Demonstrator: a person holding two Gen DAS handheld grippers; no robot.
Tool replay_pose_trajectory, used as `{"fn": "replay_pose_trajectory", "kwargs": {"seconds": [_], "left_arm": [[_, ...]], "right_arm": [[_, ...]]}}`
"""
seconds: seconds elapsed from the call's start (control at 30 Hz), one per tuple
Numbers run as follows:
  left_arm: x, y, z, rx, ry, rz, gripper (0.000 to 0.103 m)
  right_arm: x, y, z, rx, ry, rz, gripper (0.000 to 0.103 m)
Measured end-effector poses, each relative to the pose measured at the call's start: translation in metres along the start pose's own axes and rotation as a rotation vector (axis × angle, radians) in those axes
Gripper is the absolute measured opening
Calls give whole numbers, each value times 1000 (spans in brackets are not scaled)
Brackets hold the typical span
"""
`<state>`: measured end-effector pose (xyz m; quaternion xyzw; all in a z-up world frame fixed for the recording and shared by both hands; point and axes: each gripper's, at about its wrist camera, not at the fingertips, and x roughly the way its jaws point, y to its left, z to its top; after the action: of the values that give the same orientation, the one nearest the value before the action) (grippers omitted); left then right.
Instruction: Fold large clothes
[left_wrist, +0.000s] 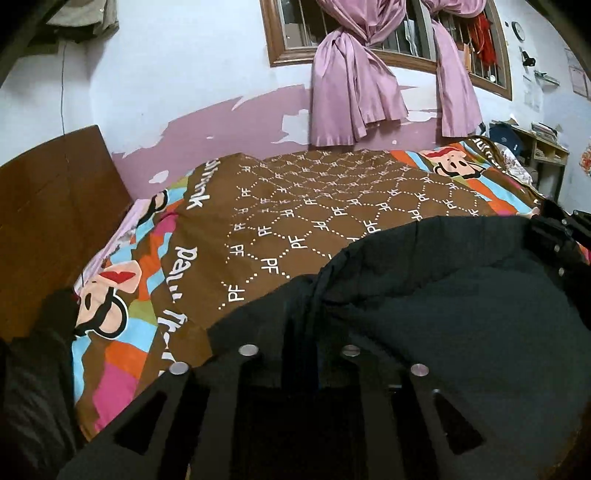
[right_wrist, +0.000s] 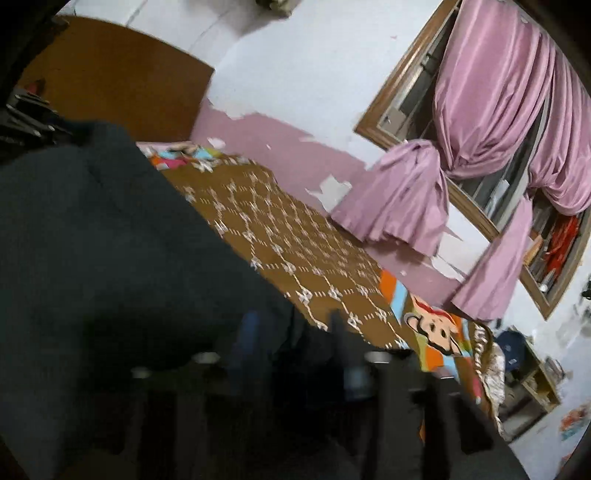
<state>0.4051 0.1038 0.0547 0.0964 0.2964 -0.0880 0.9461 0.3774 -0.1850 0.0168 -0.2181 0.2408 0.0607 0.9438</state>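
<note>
Big black coat (left_wrist: 461, 295) lies on the bed w/ the brown cartoon blanket (left_wrist: 314, 206), filling the lower right of the left view & lower left of the right view. Left gripper (left_wrist: 299, 354) at bottom center: fingers nearly together, coat fabric bunched between them. Right gripper (right_wrist: 291, 343) is blurry, fingers apart, can't tell if it grips. Pink curtains (left_wrist: 351, 92) hang up top by the window (left_wrist: 491, 55).

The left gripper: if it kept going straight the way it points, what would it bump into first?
Most likely the dark garment, which already lies bunched around the left gripper. Beyond it comes the patterned bedspread, then the wall; depth is hard to judge.
</note>
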Motion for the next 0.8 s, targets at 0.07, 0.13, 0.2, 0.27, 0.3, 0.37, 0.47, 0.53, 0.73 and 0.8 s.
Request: {"fn": "replay_pose_trajectory", "kwargs": {"seconds": [0.07, 0.13, 0.2, 0.27, 0.3, 0.37, 0.47, 0.53, 0.73, 0.8], "left_arm": [[-12, -3, 3, -6, -54, 18, 45], [-30, -2, 5, -42, -131, 54, 99], [-54, -1, 1, -94, -215, 48, 101], [-70, -3, -3, -132, -242, -32, 101], [-75, -6, -6, -141, -242, -62, 101], [-82, -14, -12, -143, -239, -123, 101], [-73, -34, -18, -91, -167, -215, 101], [-52, -48, -17, -44, -85, -168, 101], [12, -37, 12, -104, 17, -75, 101], [33, -29, 23, -136, 55, -95, 102]], "right_arm": [[-16, -7, 4, 42, -35, 13, 74], [-37, -12, 6, 116, -54, 55, 85], [-53, -18, 4, 192, -63, 135, 92], [-67, -17, -2, 261, -60, 237, 99], [-69, -15, -5, 282, -52, 270, 102], [-63, -8, -14, 310, 5, 315, 102], [-33, 0, -24, 312, 103, 275, 102], [-10, -4, -25, 342, 130, 265, 102], [57, -30, -17, 368, 283, 170, 102], [78, -37, -26, 388, 336, 132, 102]]}}
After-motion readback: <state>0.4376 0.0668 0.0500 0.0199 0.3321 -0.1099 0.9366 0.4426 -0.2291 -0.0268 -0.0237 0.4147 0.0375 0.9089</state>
